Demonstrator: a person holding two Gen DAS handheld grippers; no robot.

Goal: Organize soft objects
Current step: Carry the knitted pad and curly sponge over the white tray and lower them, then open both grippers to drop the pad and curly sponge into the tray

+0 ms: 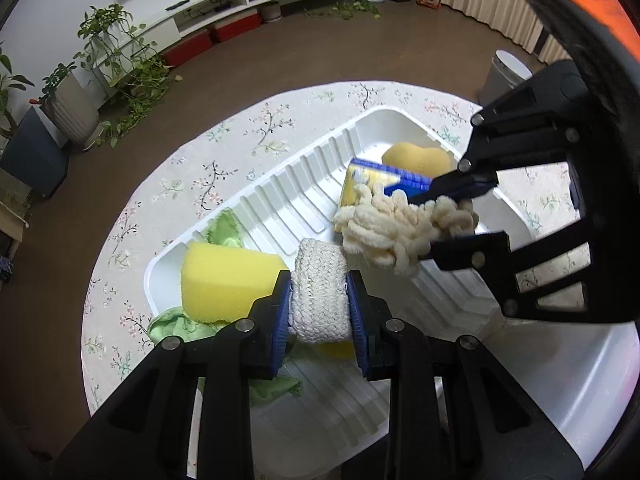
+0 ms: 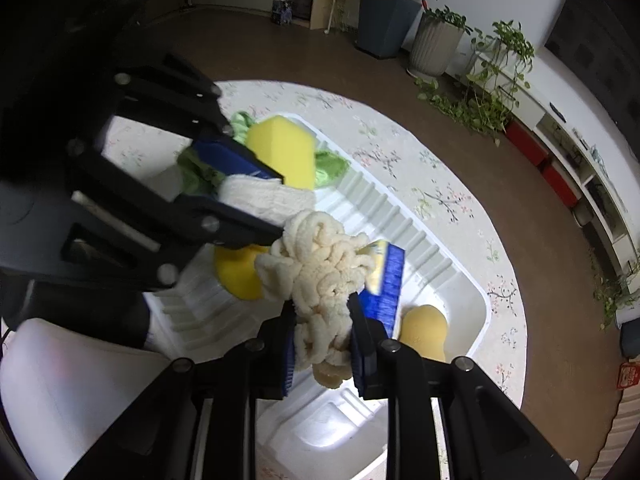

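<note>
While both grippers hang over the tray [image 1: 256,200], the left gripper [image 1: 319,304] pinches a woven pad [image 1: 318,288] at lower centre and the right gripper [image 2: 322,344] clamps a noodle mitt [image 2: 320,276]; released together (they nearly touch), the mitt's loops could snag the pad.

both grippers are matte black plastic: the left gripper [image 1: 319,312] and right gripper [image 2: 322,344] each have two fingers with slotted, ribbed frames, round silver screws at the joints, and blue ridged pads [image 1: 357,312] inside (one housing shows an orange patch [image 1: 600,12]).
</note>
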